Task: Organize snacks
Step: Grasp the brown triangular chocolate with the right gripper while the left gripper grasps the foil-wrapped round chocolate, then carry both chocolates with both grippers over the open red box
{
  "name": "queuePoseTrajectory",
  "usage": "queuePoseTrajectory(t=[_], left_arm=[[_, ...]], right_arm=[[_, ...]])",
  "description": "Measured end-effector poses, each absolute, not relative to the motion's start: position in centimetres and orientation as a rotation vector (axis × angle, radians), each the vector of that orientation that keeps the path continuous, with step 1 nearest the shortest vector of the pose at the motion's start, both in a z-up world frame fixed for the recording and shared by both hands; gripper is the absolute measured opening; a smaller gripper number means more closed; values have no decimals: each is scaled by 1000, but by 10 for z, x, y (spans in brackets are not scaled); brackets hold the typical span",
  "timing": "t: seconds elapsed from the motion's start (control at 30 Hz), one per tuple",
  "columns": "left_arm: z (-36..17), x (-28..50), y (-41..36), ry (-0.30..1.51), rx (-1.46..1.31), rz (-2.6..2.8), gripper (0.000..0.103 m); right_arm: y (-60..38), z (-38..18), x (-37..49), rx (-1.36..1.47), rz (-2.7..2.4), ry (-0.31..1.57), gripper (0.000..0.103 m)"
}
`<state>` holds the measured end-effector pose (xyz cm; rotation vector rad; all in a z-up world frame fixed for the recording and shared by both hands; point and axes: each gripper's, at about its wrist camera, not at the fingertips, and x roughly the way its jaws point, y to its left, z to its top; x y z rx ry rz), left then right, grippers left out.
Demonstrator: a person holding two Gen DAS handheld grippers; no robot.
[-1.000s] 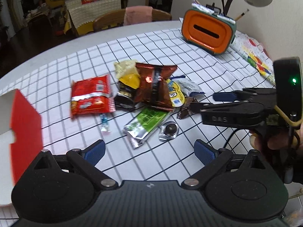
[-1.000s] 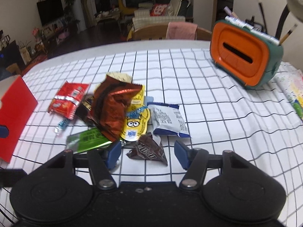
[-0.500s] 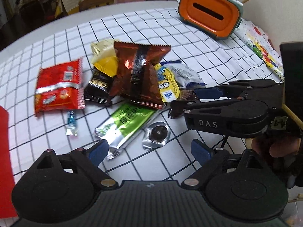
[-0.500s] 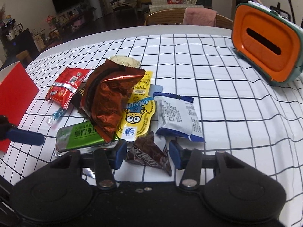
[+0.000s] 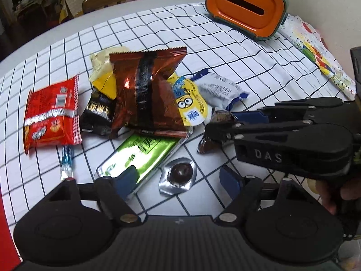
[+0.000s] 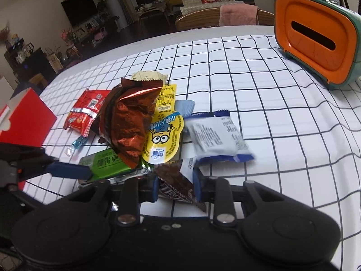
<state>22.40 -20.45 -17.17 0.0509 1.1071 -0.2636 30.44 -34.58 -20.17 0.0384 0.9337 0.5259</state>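
Red box [image 6: 27, 117] is cut off at the frame edge in both views, so you can't see inside it or tell what it holds. Black packet [image 5: 98, 113] and pale yellow wrapper [image 5: 101, 67] sit mostly buried under the big brown foil bag [image 5: 149, 94]; printing on the white-and-blue packet [image 6: 216, 135] is too blurred to read. Your right gripper [image 6: 176, 185] has just been closing and its pads now pinch the small dark-brown chocolate wrapper [image 6: 173, 180] at the near edge of the pile, just in front of the minion pouch [image 6: 162, 135]. Your left gripper [image 5: 180, 179] has also been narrowing but stands apart, nothing pinched: round foil-sealed candy [image 5: 179, 175] lies between its fingers w/ gaps both sides, and its left fingertip [image 5: 128, 178] overlaps the end of the green bar [image 5: 140, 155]. Red snack pack [image 5: 52, 115] and thin blue candy [image 5: 66, 160] lie off to the left on the checked tablecloth [image 5: 225, 52]. Orange tissue box [image 5: 246, 6] stands at the far right, well apart from the snacks.
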Motion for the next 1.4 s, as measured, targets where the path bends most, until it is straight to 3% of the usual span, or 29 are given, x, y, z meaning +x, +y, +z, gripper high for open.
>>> queuePoseTrajectory(t=[0.03,0.07,0.23,0.53,0.7,1.4], left_arm=[[-170,224,-206,1111,52,-267,66],[-168,223,-206,1114,45,-275,65],[-177,218,-207,1146,51,-283,65],[-188,228,-209,1151,78,-264,56],[-187,232,-209,1141,83,-249,38],[-147,188,-160,1102,-27,-181,35]], right_arm=[[-347,-201,303,40,525,931,27],[-349,-199,302,42,524,928,27],[-356,-195,297,76,543,923,27],[-364,-190,292,121,535,912,27],[-365,-190,288,127,529,913,27],[-341,-144,242,81,559,863,27]])
